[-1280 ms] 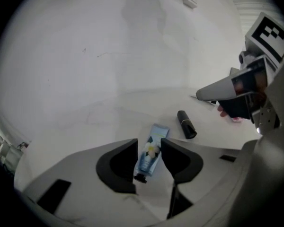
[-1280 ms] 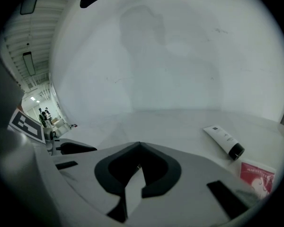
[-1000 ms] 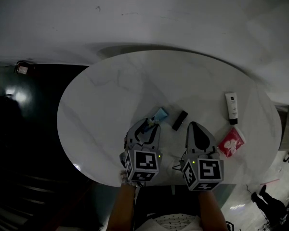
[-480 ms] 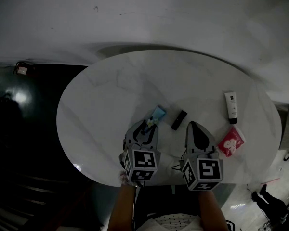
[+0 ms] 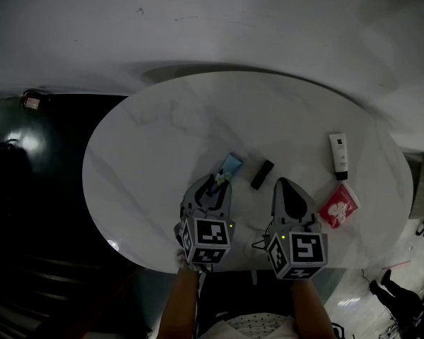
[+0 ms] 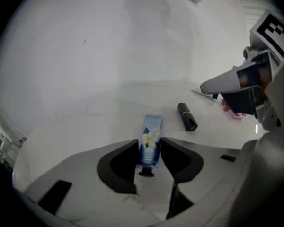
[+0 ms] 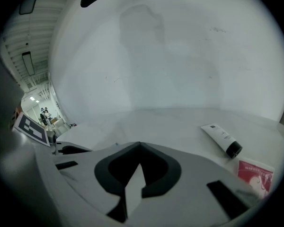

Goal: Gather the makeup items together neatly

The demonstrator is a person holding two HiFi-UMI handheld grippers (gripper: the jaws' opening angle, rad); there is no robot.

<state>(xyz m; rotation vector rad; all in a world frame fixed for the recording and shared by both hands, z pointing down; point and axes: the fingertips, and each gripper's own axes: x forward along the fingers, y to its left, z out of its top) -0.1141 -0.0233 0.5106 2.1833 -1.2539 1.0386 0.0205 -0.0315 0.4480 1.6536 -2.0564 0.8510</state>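
Note:
On the white oval table, my left gripper is shut on a blue hand-cream tube. In the left gripper view the tube lies between the two jaws, cap toward me, its flower label showing. A black lipstick lies just right of the tube. My right gripper rests near the front edge, shut and holding nothing. A white tube with a black cap and a red sachet lie to its right.
The table's front edge runs right under both grippers, with dark floor beyond on the left. A pale wall stands behind the table. A person's arms reach in from the bottom.
The blue tube's far end has shifted slightly to the left with the left gripper. The right gripper has stayed where it was.

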